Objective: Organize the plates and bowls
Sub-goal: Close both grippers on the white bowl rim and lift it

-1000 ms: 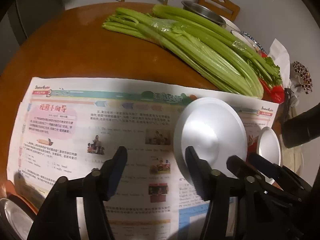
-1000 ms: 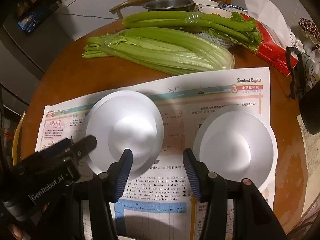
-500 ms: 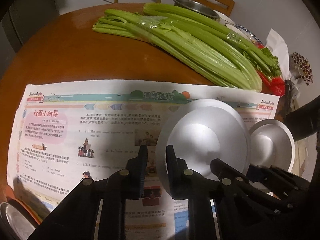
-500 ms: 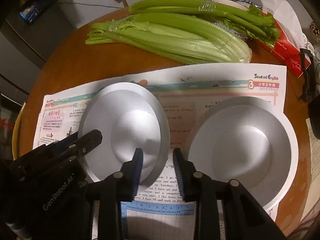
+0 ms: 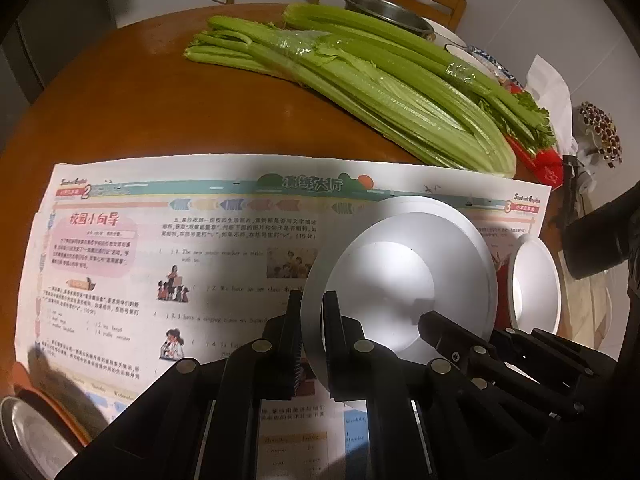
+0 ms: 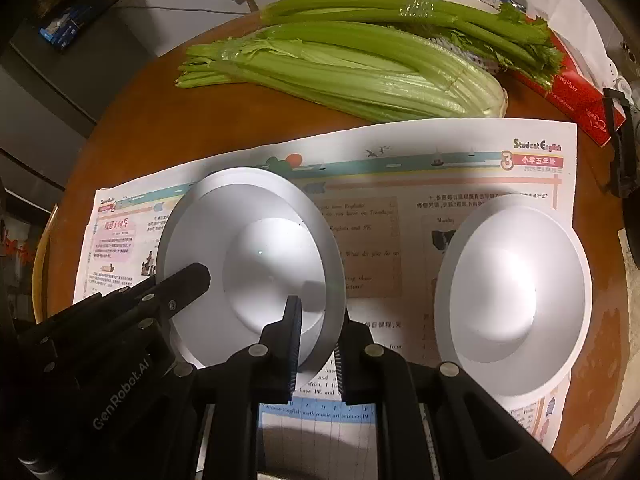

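Observation:
A white plate (image 5: 400, 280) lies on the newspaper (image 5: 180, 248) in the middle of the round wooden table. My left gripper (image 5: 312, 320) is shut on its near left rim. My right gripper (image 6: 318, 332) is shut on the near right rim of the same plate (image 6: 256, 264). A white bowl (image 6: 512, 296) sits on the paper to the right of the plate; it also shows in the left wrist view (image 5: 536, 284). Each gripper's black fingers show in the other's view.
Bundles of celery (image 6: 352, 64) lie across the far side of the table. A steel bowl (image 5: 384, 12) and more dishes stand behind them. A red tissue box (image 6: 576, 100) is at the far right. A metal dish (image 5: 28, 440) sits at the near left edge.
Both grippers have moved forward and closed from wide open onto the rim of the white plate, one on each side.

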